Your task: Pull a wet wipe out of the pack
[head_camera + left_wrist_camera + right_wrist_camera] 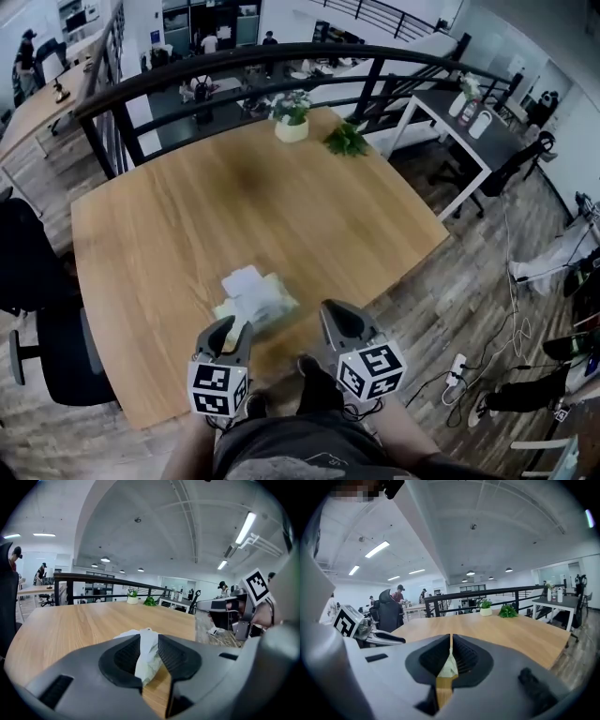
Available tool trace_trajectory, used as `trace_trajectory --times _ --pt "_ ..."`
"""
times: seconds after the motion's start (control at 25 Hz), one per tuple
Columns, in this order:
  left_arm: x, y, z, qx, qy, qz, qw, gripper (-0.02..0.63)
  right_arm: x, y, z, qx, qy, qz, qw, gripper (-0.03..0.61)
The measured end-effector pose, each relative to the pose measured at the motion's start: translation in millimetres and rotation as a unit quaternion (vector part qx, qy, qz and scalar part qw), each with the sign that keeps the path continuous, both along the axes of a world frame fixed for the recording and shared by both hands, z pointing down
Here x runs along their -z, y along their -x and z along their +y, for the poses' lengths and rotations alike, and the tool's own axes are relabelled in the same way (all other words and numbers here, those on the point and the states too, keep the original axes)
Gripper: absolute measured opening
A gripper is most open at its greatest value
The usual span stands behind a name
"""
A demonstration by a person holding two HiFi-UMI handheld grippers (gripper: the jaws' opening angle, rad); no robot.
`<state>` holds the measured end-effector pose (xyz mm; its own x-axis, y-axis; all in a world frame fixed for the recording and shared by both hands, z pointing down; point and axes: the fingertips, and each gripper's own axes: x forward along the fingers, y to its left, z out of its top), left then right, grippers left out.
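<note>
**Tool state.** Left tool (149, 640): jaws partly apart, with the wet wipe (146, 658) standing loose between the pads, not clamped. Right tool (450, 641): jaws together; a pale sliver shows behind the tips, and what it is cannot be told.

**Location.** The pack (228, 309) lies at the near edge of the surface (281, 206), just ahead of the left tool.

**Hazards.** The unclamped wipe may slump back onto the pack. Nothing visibly restrains the pack, so a renewed pull may lift or drag it.

**Views.** Only the head view shows the pack. Only the left gripper view shows the wipe between the jaws.
</note>
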<state>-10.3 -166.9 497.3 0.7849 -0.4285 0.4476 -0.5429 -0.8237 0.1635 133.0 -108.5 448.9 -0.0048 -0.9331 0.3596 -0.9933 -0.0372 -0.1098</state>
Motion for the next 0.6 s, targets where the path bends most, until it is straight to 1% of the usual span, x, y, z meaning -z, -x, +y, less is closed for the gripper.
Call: trace_trajectory --times 0.08,0.2,0.36,0.44,0.6 --pt "-5 -8 -3 0.018 0.005 -0.009 0.9998 0.125 1 -8 -12 0.026 -0.002 -0.004 1.000 0.031" --pt "-11 -17 -5 0.048 0.000 -0.030 0.9984 0.151 -2 -19 -28 0.064 -0.001 -0.008 0.998 0.031" --pt "-23 -26 -10 0.091 -0.005 -0.059 0.9941 0.212 -8 -30 -49 0.108 0.001 -0.014 0.994 0.031" --pt "-29 -30 -13 0.106 -0.008 -0.072 0.9917 0.225 -12 -33 -57 0.129 0.004 -0.017 0.991 0.031" --pt "-35 -34 -24 0.140 -0.011 -0.083 0.9866 0.232 -16 -34 -76 0.175 0.012 -0.017 0.984 0.031"
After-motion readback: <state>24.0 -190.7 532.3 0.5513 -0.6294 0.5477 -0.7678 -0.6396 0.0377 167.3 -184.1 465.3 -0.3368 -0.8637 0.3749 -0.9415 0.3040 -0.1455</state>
